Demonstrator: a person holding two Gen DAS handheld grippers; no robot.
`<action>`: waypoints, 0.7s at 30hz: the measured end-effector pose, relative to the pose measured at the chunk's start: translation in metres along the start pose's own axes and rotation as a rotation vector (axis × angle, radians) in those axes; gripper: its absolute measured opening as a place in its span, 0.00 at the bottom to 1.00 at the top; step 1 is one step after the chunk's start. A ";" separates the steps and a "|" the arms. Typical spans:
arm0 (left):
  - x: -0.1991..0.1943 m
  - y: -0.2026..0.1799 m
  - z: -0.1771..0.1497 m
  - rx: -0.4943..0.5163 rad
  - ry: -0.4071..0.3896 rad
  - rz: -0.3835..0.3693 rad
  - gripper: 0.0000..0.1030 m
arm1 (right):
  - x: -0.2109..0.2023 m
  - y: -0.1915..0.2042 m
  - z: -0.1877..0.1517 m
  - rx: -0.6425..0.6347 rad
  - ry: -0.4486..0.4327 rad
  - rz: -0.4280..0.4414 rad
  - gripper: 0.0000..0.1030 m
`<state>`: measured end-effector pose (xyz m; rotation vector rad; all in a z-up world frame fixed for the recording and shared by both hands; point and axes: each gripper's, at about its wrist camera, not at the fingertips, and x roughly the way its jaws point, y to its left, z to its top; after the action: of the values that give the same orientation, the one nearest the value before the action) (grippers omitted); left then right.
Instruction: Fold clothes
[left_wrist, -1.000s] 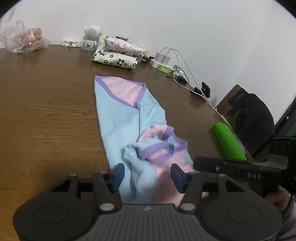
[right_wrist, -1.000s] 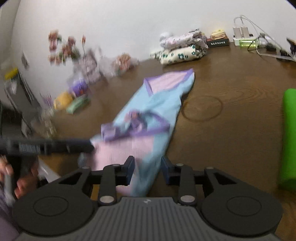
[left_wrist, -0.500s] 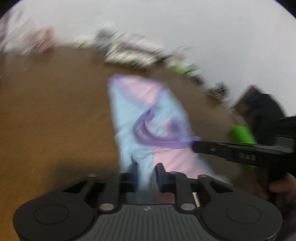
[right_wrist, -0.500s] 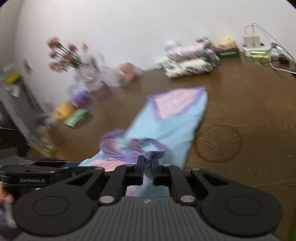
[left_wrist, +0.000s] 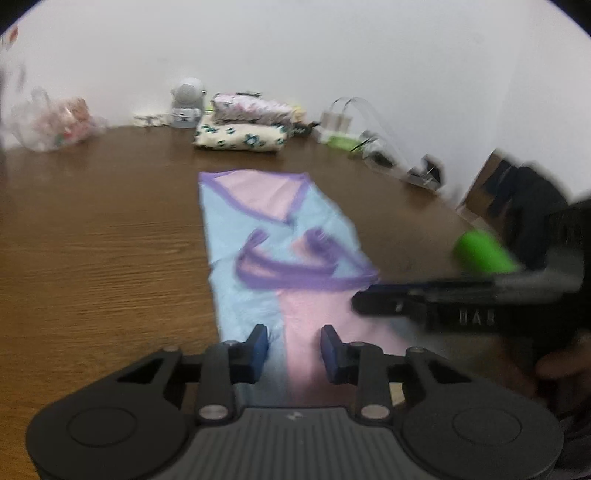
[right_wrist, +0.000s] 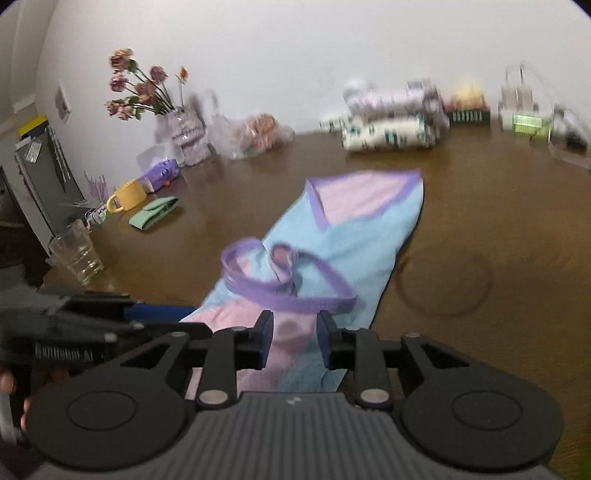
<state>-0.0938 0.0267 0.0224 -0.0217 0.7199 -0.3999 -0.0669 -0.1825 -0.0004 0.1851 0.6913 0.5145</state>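
A light blue and pink garment (left_wrist: 258, 236) with purple trim lies lengthwise on the brown wooden table (left_wrist: 92, 251), its purple straps looped across the middle. My left gripper (left_wrist: 293, 347) sits over the garment's near hem. Its jaws are opening, and the cloth lies between the blue pads without being pinched. From the right, my right gripper (left_wrist: 364, 302) reaches in over the hem's corner. In the right wrist view the garment (right_wrist: 351, 236) runs away from my right gripper (right_wrist: 295, 336). These jaws are opening too, with the hem loose between them. My left gripper (right_wrist: 166, 317) shows at the left.
Folded clothes (left_wrist: 240, 125) are stacked at the table's far edge, beside chargers and cables (left_wrist: 343, 125). A green roll (left_wrist: 480, 251) lies at the right. A glass (right_wrist: 75, 254), a yellow mug (right_wrist: 127, 195), a vase of flowers (right_wrist: 184, 133) and a plastic bag (left_wrist: 55, 122) stand along the left side.
Half a second ago both grippers were closed on the near hem; now their jaws stand apart. The bunched near end has been drawn flatter, and the straps lie spread out.
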 end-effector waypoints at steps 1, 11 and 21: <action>0.000 -0.002 -0.004 0.014 -0.009 0.020 0.31 | 0.002 0.000 -0.002 -0.003 -0.007 -0.015 0.23; -0.020 0.023 -0.015 -0.043 -0.020 -0.085 0.49 | -0.006 0.005 0.012 -0.039 -0.026 0.075 0.25; -0.048 0.035 -0.023 -0.034 -0.106 -0.111 0.47 | -0.034 -0.002 -0.002 -0.067 0.007 0.112 0.40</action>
<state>-0.1286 0.0791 0.0301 -0.1143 0.6229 -0.4894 -0.0894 -0.2019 0.0167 0.1596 0.6726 0.6450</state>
